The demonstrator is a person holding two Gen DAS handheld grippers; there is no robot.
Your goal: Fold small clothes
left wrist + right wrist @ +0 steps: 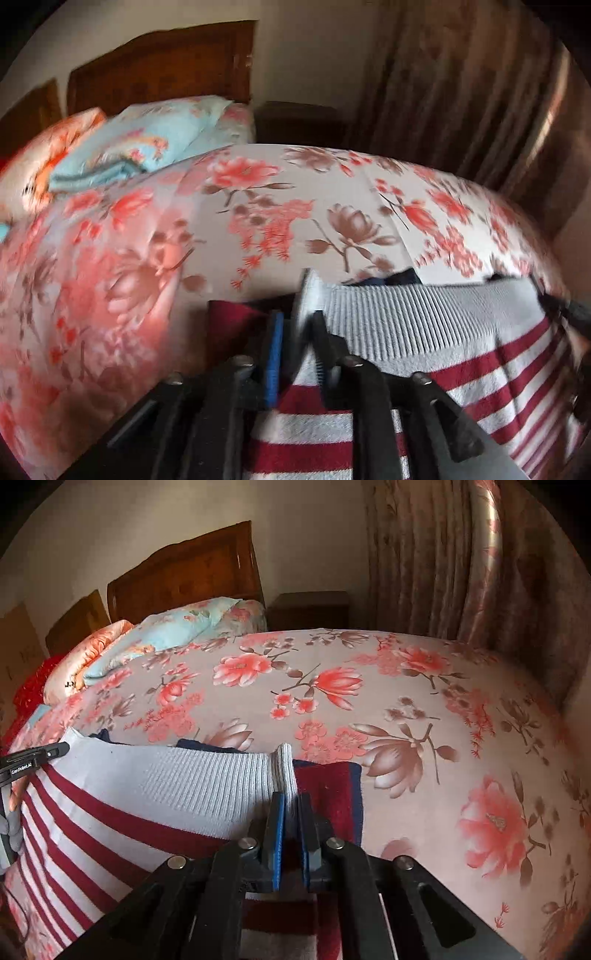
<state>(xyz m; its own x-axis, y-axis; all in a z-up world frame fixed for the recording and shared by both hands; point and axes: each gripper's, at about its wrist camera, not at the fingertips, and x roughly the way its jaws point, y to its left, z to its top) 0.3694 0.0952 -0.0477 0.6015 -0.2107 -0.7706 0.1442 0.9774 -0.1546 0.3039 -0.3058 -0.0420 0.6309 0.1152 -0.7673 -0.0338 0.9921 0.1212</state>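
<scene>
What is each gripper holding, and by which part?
Both hold the striped sweater by its grey ribbed hem: the right gripper one corner, the left gripper the opposite.

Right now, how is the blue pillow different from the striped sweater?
The pillow is pale blue with flowers; the sweater has red and white stripes with a grey ribbed hem. The pillow lies far off by the headboard, untouched; the sweater is close, with the left gripper and right gripper pinching its hem corners. Both rest on the flowered bed.

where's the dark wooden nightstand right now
In the right wrist view the dark wooden nightstand stands beyond the flowered bed, between the carved wooden headboard and the patterned curtain.
</scene>
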